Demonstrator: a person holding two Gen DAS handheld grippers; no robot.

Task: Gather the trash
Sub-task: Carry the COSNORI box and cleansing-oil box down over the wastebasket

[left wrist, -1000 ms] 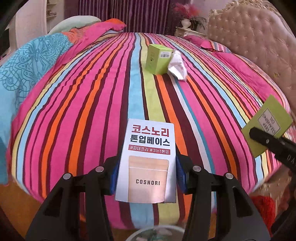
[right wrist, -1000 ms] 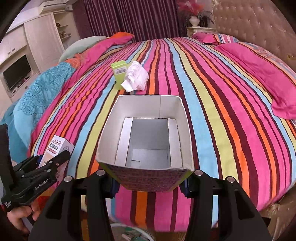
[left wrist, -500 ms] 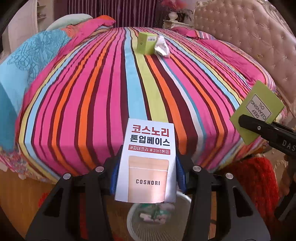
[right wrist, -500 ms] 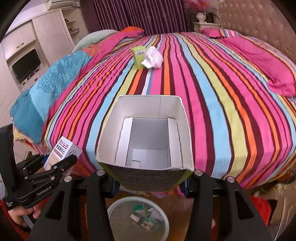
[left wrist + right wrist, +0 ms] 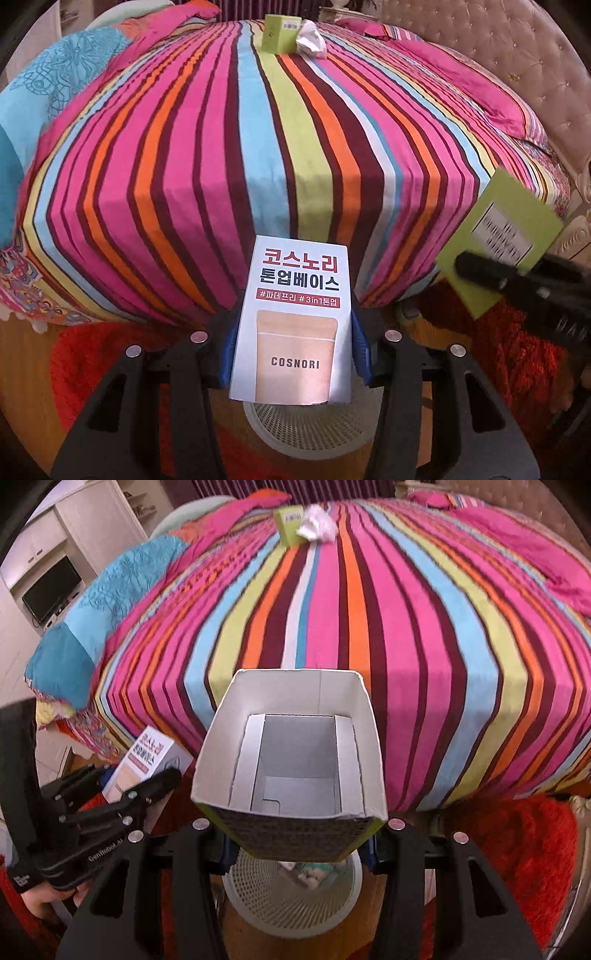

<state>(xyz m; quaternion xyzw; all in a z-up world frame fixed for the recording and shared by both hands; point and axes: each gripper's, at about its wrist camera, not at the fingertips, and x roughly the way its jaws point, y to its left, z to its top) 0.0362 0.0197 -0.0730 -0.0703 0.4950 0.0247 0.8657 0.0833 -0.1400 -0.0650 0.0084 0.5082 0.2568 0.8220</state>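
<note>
Left jaws clamp Cosnori box (image 5: pixel 295 325), right jaws open carton (image 5: pixel 295 760); mesh bin (image 5: pixel 291 901) beneath, bed (image 5: pixel 369 609) ahead.

Cartons: three are showing — white Cosnori carton (image 5: pixel 293 325), open green carton (image 5: pixel 295 760), small green carton (image 5: pixel 279 33)
Crumpled tissue (image 5: pixel 310 38): one is lying at 12 o'clock
Mesh bin (image 5: pixel 291 897): one is sitting at 6 o'clock

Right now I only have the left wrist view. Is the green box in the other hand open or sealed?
Observer: Open. The right fingers clamp the green box with its open end toward the camera, and nothing is inside.
Reviewer: Is there anything in the basket?
Observer: Yes. The basket sits right below that box, with a few wrappers in it.
</note>
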